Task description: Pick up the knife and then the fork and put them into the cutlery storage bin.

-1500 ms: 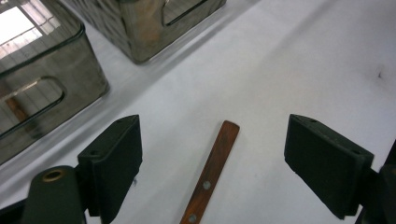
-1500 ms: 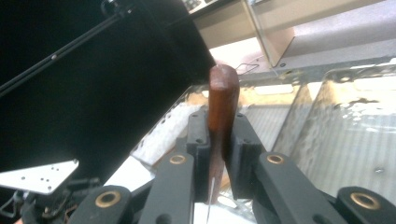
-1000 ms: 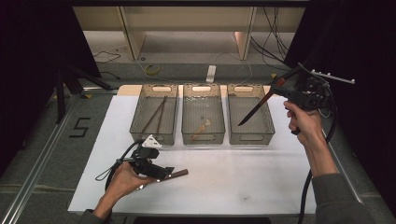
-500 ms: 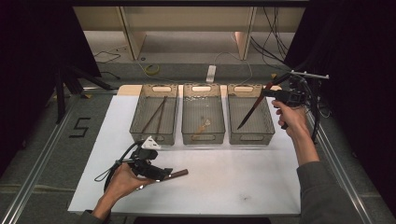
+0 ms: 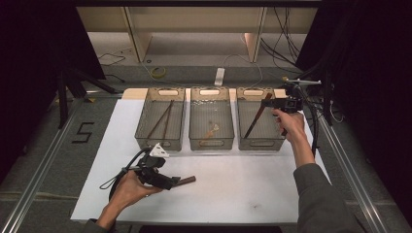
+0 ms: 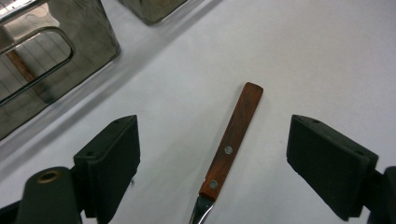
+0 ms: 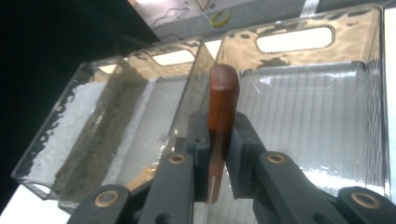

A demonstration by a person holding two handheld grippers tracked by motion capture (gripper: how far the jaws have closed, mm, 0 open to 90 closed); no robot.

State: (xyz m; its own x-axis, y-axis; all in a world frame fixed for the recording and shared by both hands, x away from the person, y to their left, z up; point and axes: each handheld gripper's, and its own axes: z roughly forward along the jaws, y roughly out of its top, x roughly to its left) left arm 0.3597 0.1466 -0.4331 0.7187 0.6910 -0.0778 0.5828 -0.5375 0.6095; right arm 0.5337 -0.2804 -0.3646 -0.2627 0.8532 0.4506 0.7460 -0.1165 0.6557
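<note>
Wood-handled, the knife (image 6: 232,140) nearest me lies flat on the white table (image 5: 233,189), on the near side of the middle bin (image 5: 211,119), and my left gripper (image 5: 165,179) sits over it with jaws spread wide, touching nothing. From the left gripper view I see the handle lying between the two pads, nearer neither, blade end toward the camera. Beyond the middle bin's right wall, my right gripper (image 5: 268,103) is clamped tight on a second knife (image 7: 221,112) over the right bin (image 5: 260,141). The right gripper view shows its handle end poking past the pads; from the high view its blade slants down into that bin. Left of the middle bin, the left bin (image 5: 161,119) holds long utensils (image 5: 163,119).
</note>
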